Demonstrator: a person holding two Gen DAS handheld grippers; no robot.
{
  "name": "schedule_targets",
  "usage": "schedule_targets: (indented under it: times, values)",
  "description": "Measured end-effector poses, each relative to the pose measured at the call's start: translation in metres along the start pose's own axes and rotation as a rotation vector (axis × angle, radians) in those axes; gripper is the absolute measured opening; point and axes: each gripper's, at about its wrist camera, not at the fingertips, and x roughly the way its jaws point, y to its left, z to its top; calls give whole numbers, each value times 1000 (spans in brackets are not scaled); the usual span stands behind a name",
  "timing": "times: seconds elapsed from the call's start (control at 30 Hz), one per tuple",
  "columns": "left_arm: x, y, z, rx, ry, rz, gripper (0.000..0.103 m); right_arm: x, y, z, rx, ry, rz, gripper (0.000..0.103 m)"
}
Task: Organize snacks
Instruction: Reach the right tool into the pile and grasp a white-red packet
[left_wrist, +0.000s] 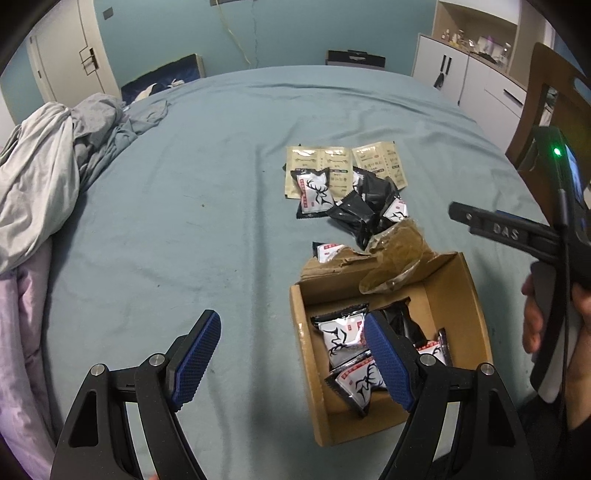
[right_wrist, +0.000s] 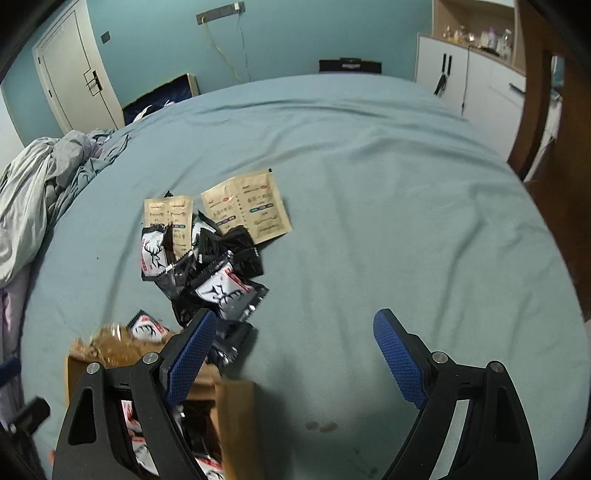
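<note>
A brown cardboard box (left_wrist: 461, 314) sits on the blue bed and holds several black-and-white deer-print snack packs (left_wrist: 341, 341). Beyond it lies a loose pile of the same packs (left_wrist: 314, 192) on top of tan sachets (left_wrist: 380, 164). My left gripper (left_wrist: 291, 358) hangs open over the box's left wall, nothing between its blue pads. In the right wrist view the pile (right_wrist: 221, 291), the tan sachets (right_wrist: 247, 210) and the box (right_wrist: 236, 413) lie to the left. My right gripper (right_wrist: 295, 358) is open and empty above bare sheet, its left finger over the box corner.
Crumpled grey and lilac bedding (left_wrist: 40, 177) is heaped on the left of the bed. A white cabinet (left_wrist: 465, 81) and a wooden chair (left_wrist: 554, 110) stand at the right. The person's hand (left_wrist: 535, 317) holds the other gripper at the right edge.
</note>
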Motion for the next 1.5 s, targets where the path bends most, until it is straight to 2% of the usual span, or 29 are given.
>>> schedule_targets:
  times: [0.23, 0.4, 0.63, 0.83, 1.0, 1.07, 1.13, 1.17, 1.2, 1.37, 1.5]
  values:
    - [13, -1, 5, -1, 29, -10, 81, 28, 2, 20, -1, 17, 28, 87]
    - [18, 2, 6, -19, 49, -30, 81, 47, -9, 29, 48, 44, 75, 87]
    - [23, 3, 8, -16, 59, -46, 81, 93, -18, 46, 109, 123, 136, 87]
    - [26, 6, 7, -37, 77, -77, 81, 117, -15, 48, 141, 223, 250, 87]
    - [22, 5, 7, -37, 72, -97, 81, 124, -17, 49, 113, 249, 251, 86]
    - [20, 4, 7, -38, 66, -99, 81, 124, -15, 48, 89, 256, 229, 80]
    - [21, 4, 6, -38, 67, -94, 81, 122, -11, 47, 55, 256, 201, 66]
    - [22, 4, 5, -38, 70, -86, 81, 121, -9, 47, 36, 253, 184, 47]
    - [22, 4, 4, -42, 72, -80, 81, 119, -7, 46, 16, 251, 182, 37]
    - [23, 12, 0, -107, 86, -85, 81, 103, -10, 37, 27, 200, 145, 37]
    - [22, 10, -5, -115, 75, -94, 81, 78, -25, 29, 139, 163, 149, 37]
